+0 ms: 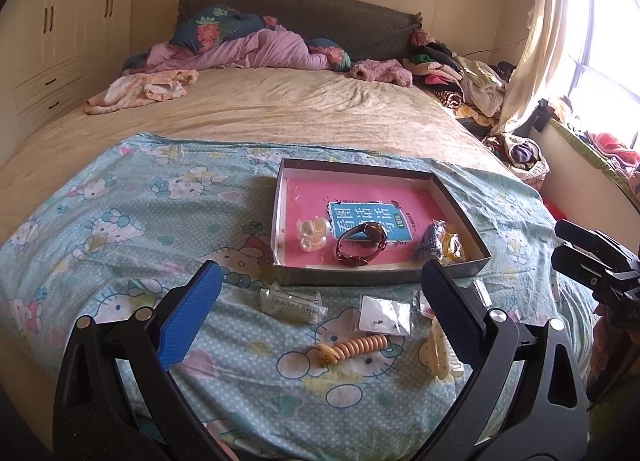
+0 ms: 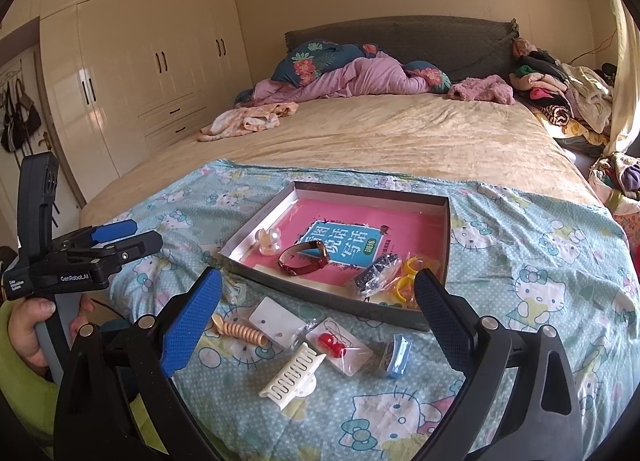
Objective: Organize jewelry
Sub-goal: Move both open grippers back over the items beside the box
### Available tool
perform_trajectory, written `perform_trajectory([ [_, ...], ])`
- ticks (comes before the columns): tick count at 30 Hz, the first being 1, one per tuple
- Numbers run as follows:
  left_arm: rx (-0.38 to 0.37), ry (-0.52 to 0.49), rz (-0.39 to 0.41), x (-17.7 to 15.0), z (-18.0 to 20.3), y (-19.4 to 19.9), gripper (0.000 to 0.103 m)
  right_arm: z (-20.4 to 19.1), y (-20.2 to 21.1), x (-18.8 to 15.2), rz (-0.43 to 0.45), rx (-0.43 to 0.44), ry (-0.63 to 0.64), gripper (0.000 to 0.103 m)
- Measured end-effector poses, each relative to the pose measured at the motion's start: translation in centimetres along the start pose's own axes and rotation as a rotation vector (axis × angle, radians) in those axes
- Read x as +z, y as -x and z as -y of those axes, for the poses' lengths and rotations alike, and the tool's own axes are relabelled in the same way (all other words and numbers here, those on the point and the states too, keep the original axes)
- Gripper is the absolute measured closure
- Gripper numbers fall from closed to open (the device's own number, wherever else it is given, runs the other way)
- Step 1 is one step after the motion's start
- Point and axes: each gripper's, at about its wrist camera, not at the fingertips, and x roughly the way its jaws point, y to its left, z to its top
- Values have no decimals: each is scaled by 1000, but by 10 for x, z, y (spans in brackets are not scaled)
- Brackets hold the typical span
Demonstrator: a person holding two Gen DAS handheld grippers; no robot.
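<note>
Now both empty: left gripper [image 1: 320, 301], right gripper [image 2: 318, 303] wide open. Comb clip [image 2: 292, 375] at 6 o'clock of tray [image 2: 332, 303]: light, rigid, slick; pinch across spine.

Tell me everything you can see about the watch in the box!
The watch has a dark red strap that looks like leather, closed into a loop, and a round dark face with a gold-coloured rim. It lies on its side in the shallow grey box, on the pink book cover near the front wall. A pale translucent clip sits to its left and a dark bagged item to its right; neither clearly touches it. No gripper holds it.
</note>
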Motion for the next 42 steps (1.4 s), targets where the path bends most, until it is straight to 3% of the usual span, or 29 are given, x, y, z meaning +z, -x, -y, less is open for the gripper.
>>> perform_trajectory([
  [19,22,-42,-44,-23,4,-7,10,-5,-6,-20,-60,18,-3,7],
  [42,25,-83,-200,-64,3,-58,10,-6,-48,-56,-201,25,-41,7],
])
